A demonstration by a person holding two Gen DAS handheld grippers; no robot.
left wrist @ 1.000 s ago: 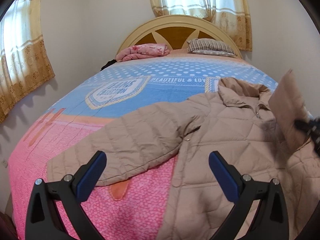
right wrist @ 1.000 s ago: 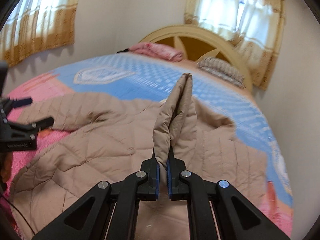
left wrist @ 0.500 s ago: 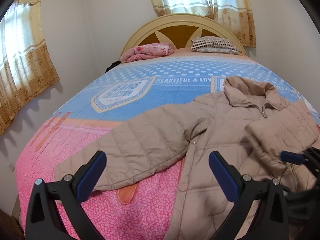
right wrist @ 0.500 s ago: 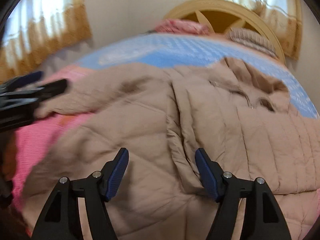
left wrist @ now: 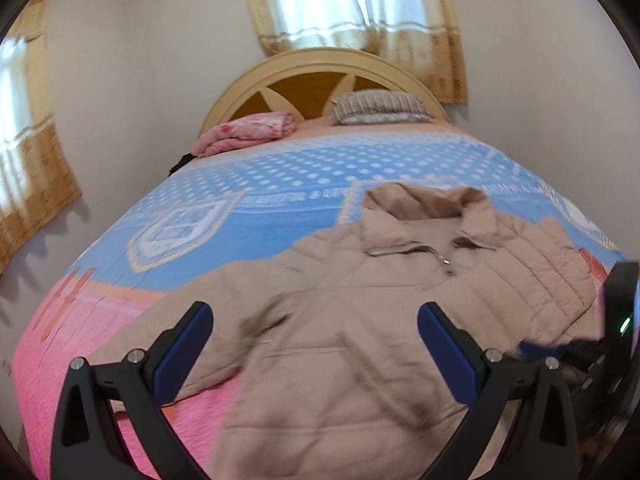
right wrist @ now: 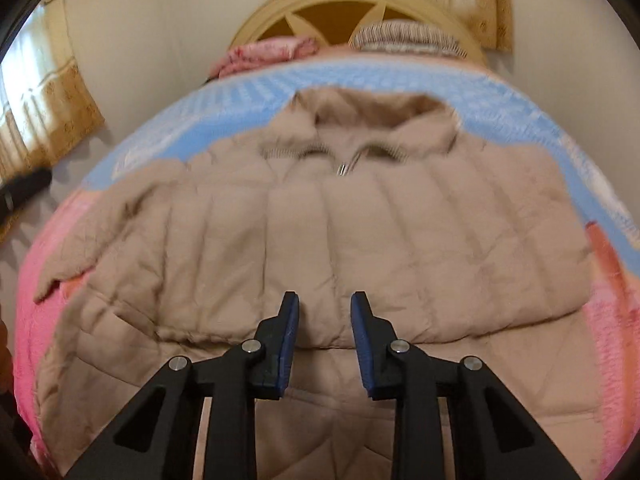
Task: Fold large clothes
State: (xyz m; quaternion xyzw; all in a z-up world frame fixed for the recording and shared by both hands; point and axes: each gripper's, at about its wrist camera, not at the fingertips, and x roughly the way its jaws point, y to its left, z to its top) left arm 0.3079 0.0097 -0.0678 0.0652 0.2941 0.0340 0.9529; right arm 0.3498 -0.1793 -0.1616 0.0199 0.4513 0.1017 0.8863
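Observation:
A beige quilted jacket lies front up on the bed, collar toward the headboard, zipper closed. Its right sleeve lies folded across the chest; the left sleeve stretches out over the pink part of the cover. My left gripper hovers open and wide above the jacket's lower left, holding nothing. My right gripper points down at the folded sleeve's lower edge. Its jaws are closing with a narrow gap, and no cloth is between them. It also shows in the left wrist view as the right gripper at the right edge.
The bed cover is blue toward the headboard and pink near me. A folded pink blanket and a striped pillow lie at the head. Curtained windows are on the left and back walls.
My right gripper let go of the raised sleeve, which now lies across the jacket's front. It dropped lower, and its jaws opened, then narrowed. My left gripper moved right over the jacket.

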